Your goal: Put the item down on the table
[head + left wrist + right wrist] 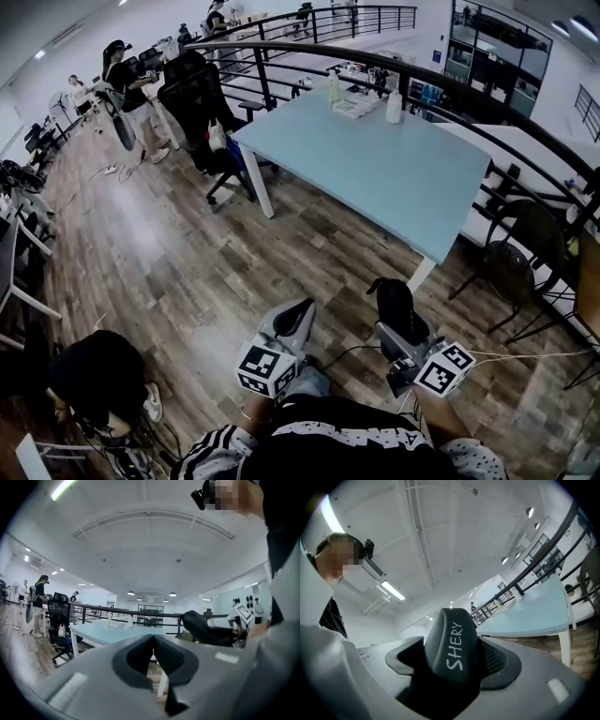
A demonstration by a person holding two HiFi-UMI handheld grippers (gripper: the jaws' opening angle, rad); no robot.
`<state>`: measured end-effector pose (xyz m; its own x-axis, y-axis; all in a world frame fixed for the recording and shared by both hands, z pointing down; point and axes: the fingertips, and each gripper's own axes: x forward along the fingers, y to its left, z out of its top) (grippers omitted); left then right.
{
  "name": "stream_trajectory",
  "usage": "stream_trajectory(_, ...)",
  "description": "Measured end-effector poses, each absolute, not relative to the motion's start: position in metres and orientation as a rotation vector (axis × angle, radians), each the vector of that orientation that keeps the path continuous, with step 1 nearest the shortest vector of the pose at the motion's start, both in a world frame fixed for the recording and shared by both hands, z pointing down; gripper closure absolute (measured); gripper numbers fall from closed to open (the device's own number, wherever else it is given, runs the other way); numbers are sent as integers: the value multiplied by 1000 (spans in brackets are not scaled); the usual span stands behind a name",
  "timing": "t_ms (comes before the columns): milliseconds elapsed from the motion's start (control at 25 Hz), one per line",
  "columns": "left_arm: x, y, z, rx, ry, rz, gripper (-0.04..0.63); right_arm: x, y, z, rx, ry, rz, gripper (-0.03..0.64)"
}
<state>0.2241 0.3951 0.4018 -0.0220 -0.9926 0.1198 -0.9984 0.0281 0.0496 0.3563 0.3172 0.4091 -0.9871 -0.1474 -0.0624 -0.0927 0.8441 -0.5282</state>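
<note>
The right gripper (401,330) pinches a black, smooth, elongated item with a rounded end (394,302). In the right gripper view the item (452,641) fills the gap between the two jaws, and white letters reading "SHERY" run along its length. Its long axis lies in line with the jaws, and its rounded end points away from the person, toward the near corner of the pale blue rectangular table (375,178). The item is in the air over the wooden plank floor (187,272), short of that corner and not touching the table. The left gripper (300,314) is beside it, with its dark ribbed pads (166,656) pressed together on nothing. A white bottle (394,108) stands near the table's far edge.
</note>
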Motion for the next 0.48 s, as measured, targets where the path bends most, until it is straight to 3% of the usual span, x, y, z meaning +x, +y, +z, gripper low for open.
stream_trajectory(480, 121, 343, 408, 2148, -2137, 107, 595, 263, 266, 413, -284, 2901, -837, 250)
